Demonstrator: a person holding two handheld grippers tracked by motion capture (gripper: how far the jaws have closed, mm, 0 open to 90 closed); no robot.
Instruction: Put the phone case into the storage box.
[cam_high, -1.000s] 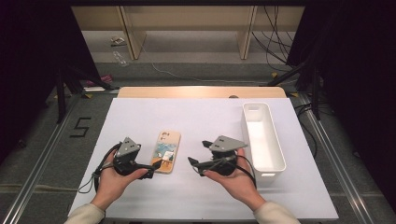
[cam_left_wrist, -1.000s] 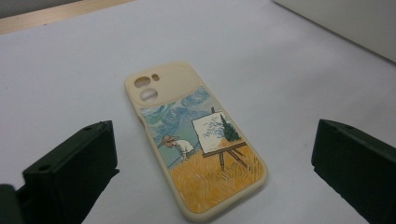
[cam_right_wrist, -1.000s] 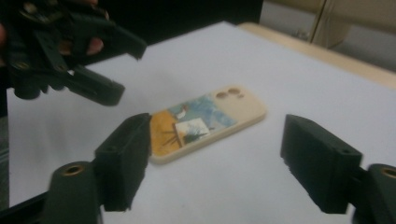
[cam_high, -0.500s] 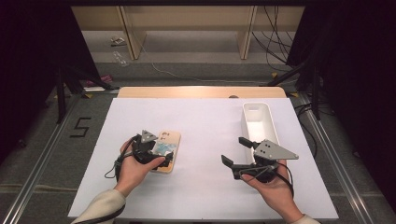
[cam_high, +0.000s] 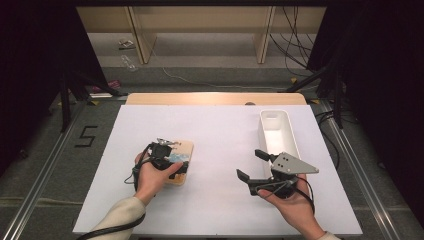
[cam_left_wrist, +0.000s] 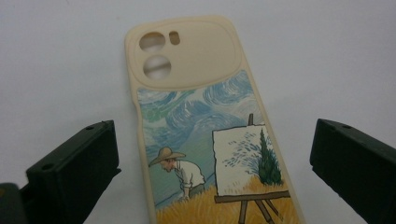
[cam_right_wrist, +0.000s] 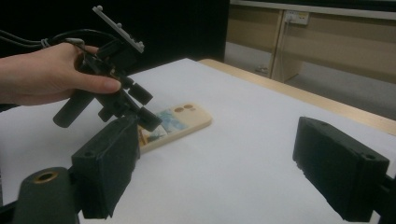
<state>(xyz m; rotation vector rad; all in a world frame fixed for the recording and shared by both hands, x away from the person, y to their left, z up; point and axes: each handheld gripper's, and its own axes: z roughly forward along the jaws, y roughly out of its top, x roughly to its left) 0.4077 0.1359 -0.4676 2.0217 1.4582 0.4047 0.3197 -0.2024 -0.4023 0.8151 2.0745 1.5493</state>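
Worktop: a white sheet covers the worktop (cam_high: 220, 130), and a strip of pale wood shows along its far edge at 12 o'clock.
Room: grey floor on both sides, with a painted "5" (cam_high: 86, 136) at 9 o'clock; pale wooden furniture legs (cam_high: 263, 32) and loose cables (cam_high: 295, 35) lie beyond the far edge, with dark drapes at either side.
Phone case: a cream phone case (cam_left_wrist: 210, 135) printed with a painter in a straw hat at an easel lies flat on the white sheet, left of centre in the high view, its camera cut-outs toward the far edge.
White bin: a long, narrow white bin (cam_high: 277, 131) stands at about 3 o'clock on the worktop, well apart from the phone case.
Left claw: the left claw (cam_left_wrist: 210, 158) hangs directly over the phone case, jaws spread wide, one on each side of the case's long edges and touching neither; whether it touches the case from above, the pictures do not settle.
Left hand: the left hand (cam_high: 152, 175) grips the handle, with the sleeve entering from 7 o'clock.
Right claw: the right claw (cam_high: 252, 164) is held at about 5 o'clock, just beside the near end of the white bin, jaws wide apart and holding nothing, pointing across toward the phone case.
Right hand: the right hand (cam_high: 292, 202) cradles it from below, grey plate on top.
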